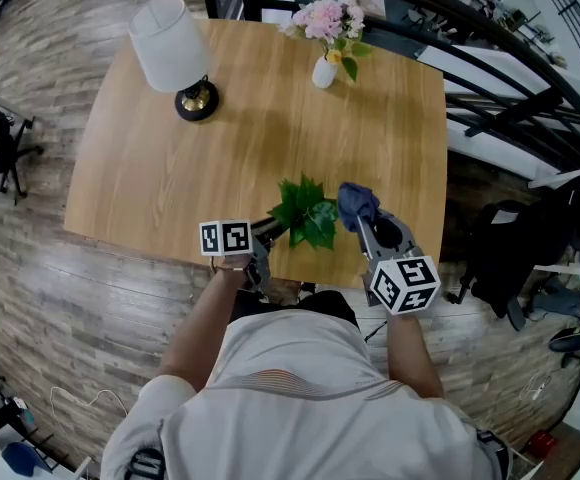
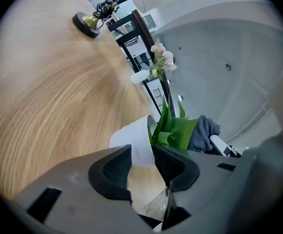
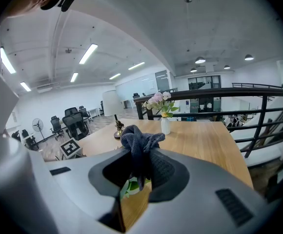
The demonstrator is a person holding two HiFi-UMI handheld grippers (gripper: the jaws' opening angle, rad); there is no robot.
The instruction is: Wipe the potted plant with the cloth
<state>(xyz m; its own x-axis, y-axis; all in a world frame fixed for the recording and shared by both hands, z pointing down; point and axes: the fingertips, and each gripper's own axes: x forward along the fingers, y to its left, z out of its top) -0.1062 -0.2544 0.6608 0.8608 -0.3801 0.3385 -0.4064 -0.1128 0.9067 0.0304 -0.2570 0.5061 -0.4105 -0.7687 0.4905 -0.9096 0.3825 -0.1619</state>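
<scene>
the left gripper (image 2: 141, 165) has its fingers (image 2: 113, 168) closed on the white pot (image 2: 134, 139), with the pot's wall caught between the two pads. the pot is a plain, smooth white cup. broad, glossy, bright-green pointed leaves (image 2: 178, 130) fan out of it. the right gripper (image 3: 140, 172) has its fingers (image 3: 163, 172) clamped on a bunched dark blue-grey cloth (image 3: 139, 139), whose knitted folds bulge above them. in the head view the cloth lies right against the leaves at their 3 o'clock. the potted plant (image 1: 305, 213) is at the 6 o'clock edge of the wooden counter (image 1: 160, 168), just before the person. a white-shaded lamp (image 1: 175, 53) is at 11 o'clock and a white vase of pink flowers (image 1: 326, 38) at 1 o'clock.
</scene>
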